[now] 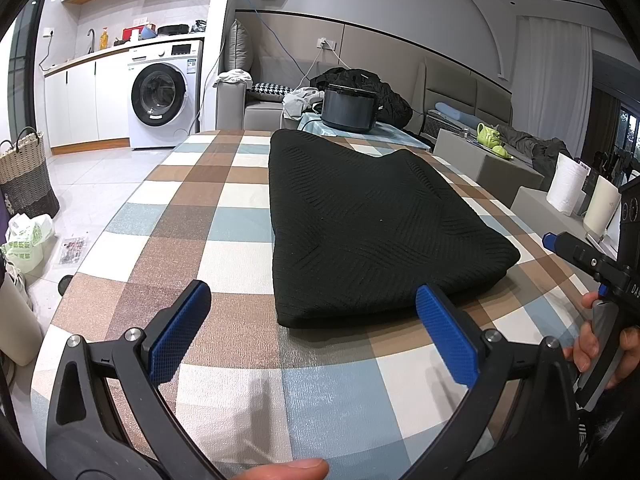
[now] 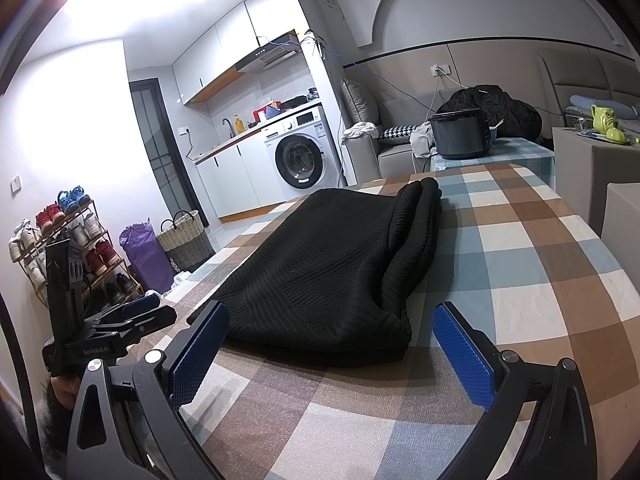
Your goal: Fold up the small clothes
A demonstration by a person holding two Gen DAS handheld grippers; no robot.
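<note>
While the folded black sweater [image 1: 372,224] lay flat on the checked surface [image 1: 224,216], the left gripper [image 1: 314,332] and right gripper [image 2: 332,354] hovered just beside its near edge, both wide open and empty.

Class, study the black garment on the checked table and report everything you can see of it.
The black garment is a ribbed knit with diagonal panel patterns, folded into a thick, roughly rectangular stack. It lies flat on the checked tablecloth. Layered rolled edges show along one side. Neither tool touches it; both sit open just short of its near edge.
</note>
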